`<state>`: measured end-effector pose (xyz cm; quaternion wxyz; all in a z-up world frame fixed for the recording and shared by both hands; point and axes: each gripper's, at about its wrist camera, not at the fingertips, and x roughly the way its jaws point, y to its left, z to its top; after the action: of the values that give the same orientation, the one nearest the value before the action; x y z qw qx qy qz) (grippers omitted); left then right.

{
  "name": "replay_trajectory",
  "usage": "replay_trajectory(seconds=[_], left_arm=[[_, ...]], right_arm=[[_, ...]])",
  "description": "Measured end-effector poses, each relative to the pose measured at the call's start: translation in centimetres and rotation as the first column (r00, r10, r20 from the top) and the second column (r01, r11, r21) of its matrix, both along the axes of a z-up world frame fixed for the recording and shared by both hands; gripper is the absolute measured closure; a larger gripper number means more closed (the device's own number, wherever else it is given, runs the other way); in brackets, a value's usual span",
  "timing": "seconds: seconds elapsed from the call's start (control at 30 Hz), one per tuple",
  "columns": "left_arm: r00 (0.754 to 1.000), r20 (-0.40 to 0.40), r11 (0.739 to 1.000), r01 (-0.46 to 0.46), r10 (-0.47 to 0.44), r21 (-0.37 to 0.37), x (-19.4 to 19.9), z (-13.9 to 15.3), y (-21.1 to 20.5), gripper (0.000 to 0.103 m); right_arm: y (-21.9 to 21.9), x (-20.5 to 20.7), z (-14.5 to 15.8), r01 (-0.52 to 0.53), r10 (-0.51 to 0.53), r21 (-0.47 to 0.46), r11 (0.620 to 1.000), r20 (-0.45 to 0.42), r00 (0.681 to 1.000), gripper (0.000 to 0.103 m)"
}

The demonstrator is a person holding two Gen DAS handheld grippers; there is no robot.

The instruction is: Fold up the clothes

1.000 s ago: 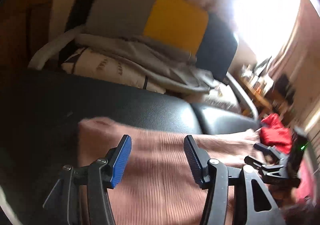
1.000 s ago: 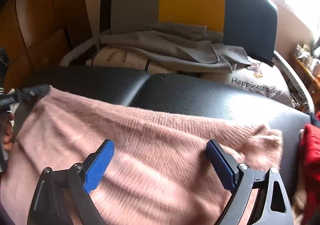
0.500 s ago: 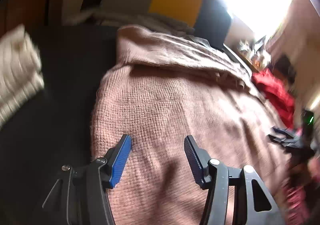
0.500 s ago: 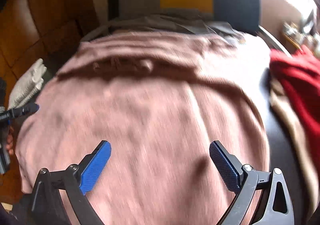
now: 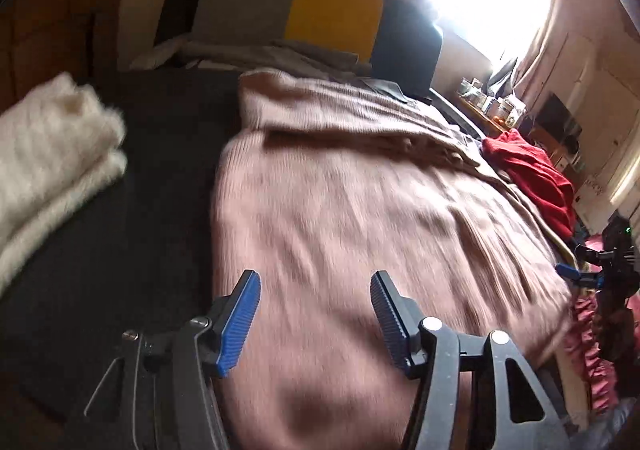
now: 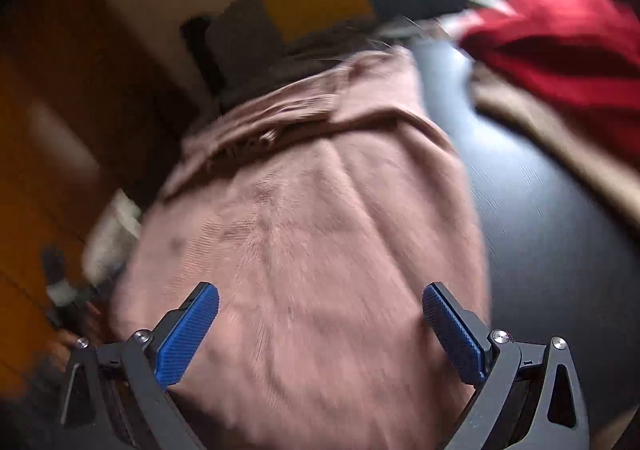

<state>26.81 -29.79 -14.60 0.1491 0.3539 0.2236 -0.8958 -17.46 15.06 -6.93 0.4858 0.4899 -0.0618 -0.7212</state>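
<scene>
The sweater (image 5: 360, 218) is lying spread on the seat (image 5: 132, 210), with a folded towel (image 5: 52, 154) sitting on the seat to its left and a heap of garments (image 5: 532, 174) lying to its right. A cushion (image 5: 304, 18) is leaning at the far end, behind the sweater. The left gripper (image 5: 316, 314) is hanging over the sweater's near-left part, and the right gripper (image 6: 320, 330) is hanging over its near edge, both with jaws spread apart.
</scene>
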Motion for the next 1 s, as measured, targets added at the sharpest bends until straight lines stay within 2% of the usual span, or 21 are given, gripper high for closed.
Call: replay_trajectory(seconds=[0.1,0.2,0.33,0.47,0.5,0.57,0.6,0.63,0.67,0.8,0.93,1.0], left_arm=[[0.999,0.012,0.998,-0.040,0.039,0.050,2.1,-0.8,0.6,0.044],[0.998,0.001,0.994,-0.064,0.065,0.090,4.0,-1.3,1.4,0.044],[0.998,-0.021,0.987,-0.056,0.059,0.154,4.9,-2.0,2.0,0.042],[0.998,-0.013,0.983,-0.057,0.061,0.177,5.4,-2.2,2.7,0.041],[0.998,-0.007,0.982,-0.055,0.057,0.180,5.5,-2.2,2.9,0.041],[0.998,0.014,0.982,-0.055,0.053,0.179,5.8,-2.3,3.4,0.041],[0.998,0.027,0.982,-0.060,0.056,0.180,6.0,-2.4,3.5,0.041],[0.998,0.035,0.979,-0.065,0.060,0.194,6.2,-2.7,3.6,0.041],[0.997,0.039,0.977,-0.068,0.061,0.203,6.4,-2.9,3.6,0.041],[0.995,0.067,0.975,-0.080,0.067,0.206,6.5,-3.9,3.8,0.041],[0.992,0.078,0.984,-0.106,0.096,0.140,6.7,-3.5,4.0,0.041],[0.988,0.077,0.980,-0.143,0.133,0.141,7.4,-3.5,3.7,0.041]], right_arm=[[4.3,-0.4,-0.8,0.065,-0.056,-0.080,0.995,0.110,0.992,0.000],[6.2,-0.1,-1.5,0.100,-0.084,-0.091,0.991,0.166,0.983,0.000],[6.7,0.5,-2.4,0.082,-0.044,-0.155,0.984,0.236,0.971,0.000],[5.4,1.6,-2.8,0.025,0.026,-0.210,0.977,0.237,0.971,0.000],[4.8,1.8,-2.8,0.009,0.038,-0.209,0.978,0.221,0.974,0.003],[4.0,2.1,-2.7,-0.013,0.054,-0.202,0.979,0.201,0.978,0.022],[3.4,2.2,-3.0,-0.020,0.058,-0.182,0.983,0.203,0.978,0.050],[3.1,2.3,-3.3,-0.025,0.056,-0.152,0.988,0.200,0.978,0.073],[2.9,2.4,-3.6,-0.027,0.054,-0.136,0.990,0.194,0.979,0.086],[2.9,2.2,-4.4,-0.028,0.058,-0.147,0.989,0.202,0.978,0.089],[3.3,2.0,-4.9,-0.027,0.068,-0.178,0.984,0.225,0.972,0.088],[3.5,1.9,-5.2,-0.027,0.073,-0.194,0.981,0.236,0.969,0.087]])
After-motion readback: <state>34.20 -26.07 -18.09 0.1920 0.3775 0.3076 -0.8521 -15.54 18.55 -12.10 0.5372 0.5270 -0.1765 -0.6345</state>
